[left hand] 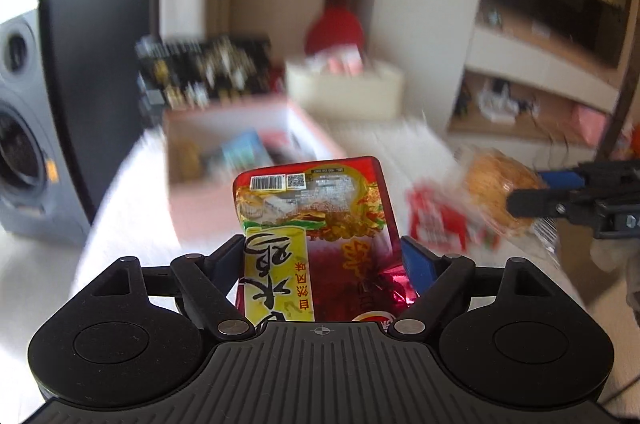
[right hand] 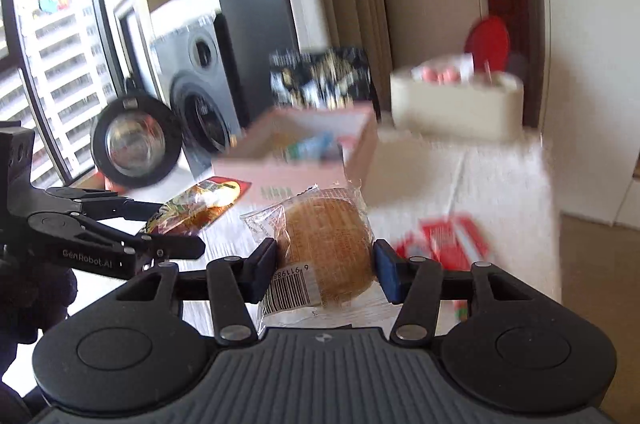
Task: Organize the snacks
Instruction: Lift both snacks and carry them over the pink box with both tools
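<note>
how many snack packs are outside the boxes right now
3: a red-and-yellow pack in the left claw, a wrapped bun in the right claw, a red pack on the table. Others may be hidden.

A white table (right hand: 500, 183) fills mid-frame; on it lie 1 pink box (right hand: 296, 159), 1 cream bin (right hand: 456, 103) and red packets (right hand: 448, 240).

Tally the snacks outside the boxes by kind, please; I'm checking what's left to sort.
Red and yellow snack bag, in the left gripper: 1
Wrapped bun, in the right gripper: 1
Red packet on the table: 1
Total: 3
</note>
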